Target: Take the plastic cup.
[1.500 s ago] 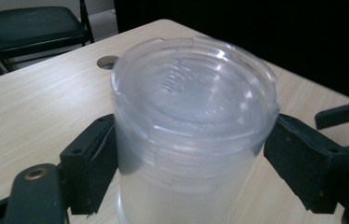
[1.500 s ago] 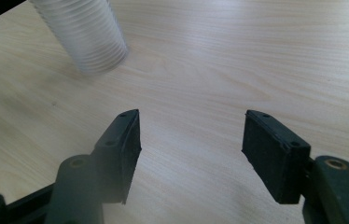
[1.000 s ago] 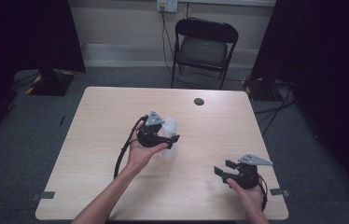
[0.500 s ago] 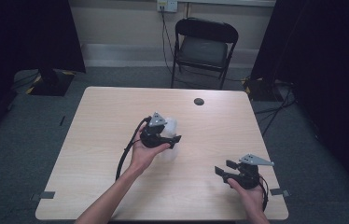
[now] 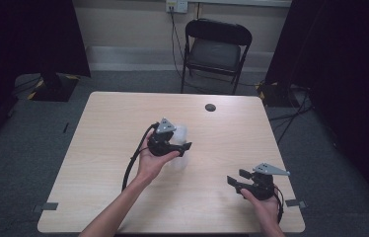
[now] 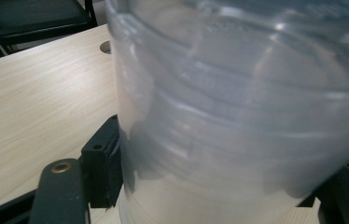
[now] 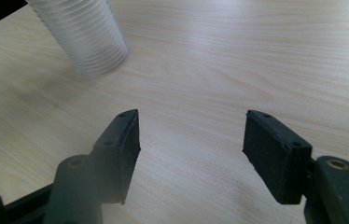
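Wooden table (image 5: 103, 148) carries everything. Mid-table, at 10 o'clock from your right gripper (image 5: 237, 178), your left gripper (image 5: 185, 148) has just closed its 2 jaws onto the clear ribbed cup stack (image 5: 179, 136). Your right gripper's jaws gape, holding nothing.

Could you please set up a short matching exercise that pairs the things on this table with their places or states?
Things:
1. Stack of clear ribbed plastic cups
2. Left gripper
3. Right gripper
4. Small dark round hole

States or places:
A. jaws apart over bare wood
B. in the tabletop near the far edge
C. stands mid-table, clamped
D. closed on the stack

Pairs: 1-C, 2-D, 3-A, 4-B
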